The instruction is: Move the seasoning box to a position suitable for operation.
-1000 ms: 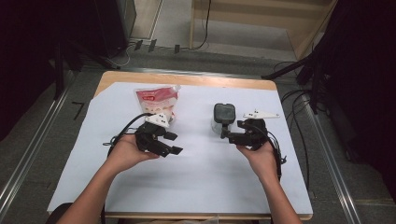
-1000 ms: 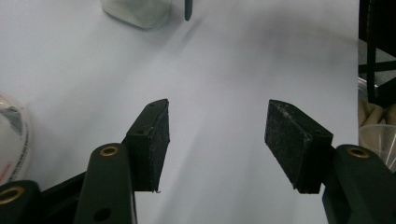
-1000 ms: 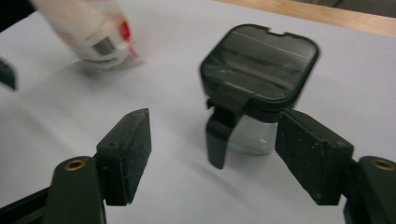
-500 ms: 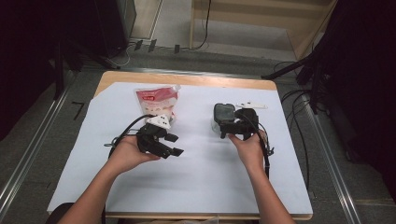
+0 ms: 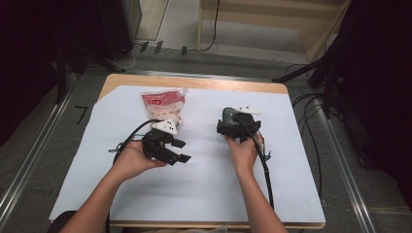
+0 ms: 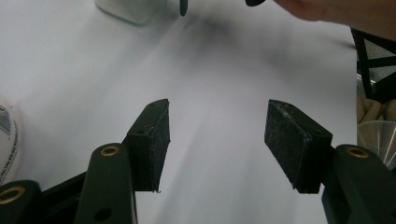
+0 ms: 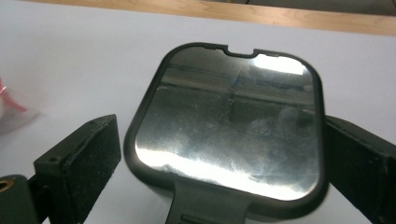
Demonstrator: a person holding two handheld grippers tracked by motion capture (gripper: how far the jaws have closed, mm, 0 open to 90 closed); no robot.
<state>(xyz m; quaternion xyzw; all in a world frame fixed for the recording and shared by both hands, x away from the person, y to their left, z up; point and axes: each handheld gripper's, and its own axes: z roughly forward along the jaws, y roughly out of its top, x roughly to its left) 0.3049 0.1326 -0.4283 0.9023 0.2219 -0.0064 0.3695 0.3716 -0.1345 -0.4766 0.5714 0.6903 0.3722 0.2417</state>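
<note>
Jaws of the right gripper now stand one on each side of the dark smartwatch, which lies face up on the white sheet covering the table, toward its far right part. A second ago this gripper sat beside the watch, nearer the right edge; it has since slid leftward and dipped until the watch body fills the gap. Its jaws have just been opening, and in the right gripper view the left pad stands just clear of the watch case while the right pad is at its edge, too close to tell whether it touches. So the gripper is open around the watch, not yet clamped. That suggests the approach is finished and the squeeze is the step in hand; the glossy, rounded case may slip if the pads bite too high. The left gripper hovers over the middle-left of the sheet where it was a second ago, jaws parted about halfway with nothing between them, as the left gripper view shows bare sheet between the pads. Behind it the red-and-white spouted pouch lies flat and untouched, well apart from the watch.
</note>
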